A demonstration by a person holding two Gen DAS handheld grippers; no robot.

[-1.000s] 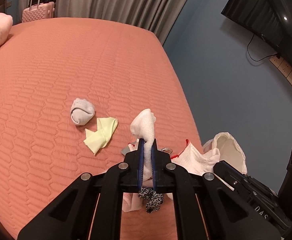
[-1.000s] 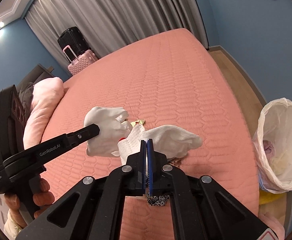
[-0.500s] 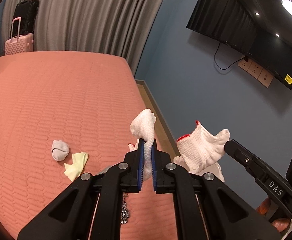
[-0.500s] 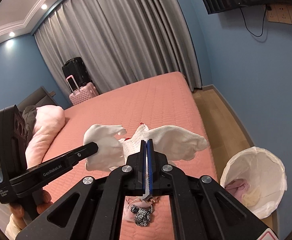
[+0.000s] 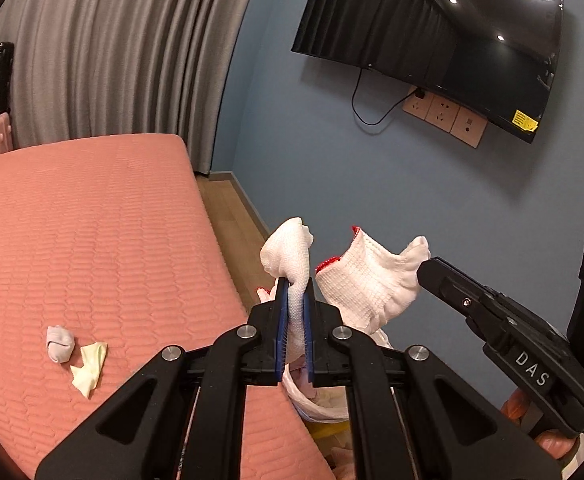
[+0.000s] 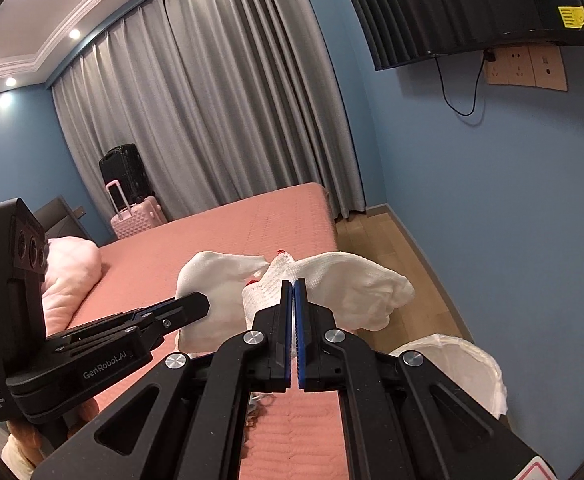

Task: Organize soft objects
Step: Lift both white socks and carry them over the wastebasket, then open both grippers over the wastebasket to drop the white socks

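Observation:
Both grippers hang in the air over the bed's right edge, each holding white knit glove fabric with red cuff trim. My left gripper [image 5: 293, 292] is shut on a white glove [image 5: 288, 252] that sticks up above its blue pads. My right gripper [image 6: 293, 284] is shut on a second white glove [image 6: 351, 284] that spreads to its right. In the left wrist view the right gripper [image 5: 427, 268] pinches the red-cuffed glove [image 5: 371, 280]. In the right wrist view the left gripper [image 6: 200, 304] grips the other glove [image 6: 212, 276]. I cannot tell whether the two gloves are joined.
On the pink quilted bed [image 5: 92, 240] lie a balled grey sock [image 5: 60, 344] and a pale yellow cloth [image 5: 90, 368]. A white bag-lined bin [image 6: 463, 364] stands on the wood floor [image 6: 371, 236]. There is a pink pillow [image 6: 72, 276], suitcases [image 6: 132, 216] and a wall television [image 5: 431, 40].
Both grippers have risen from the bed with the gloves still clamped. The views have tilted up toward the wall and curtains. The sock and yellow cloth now sit lower and farther off.

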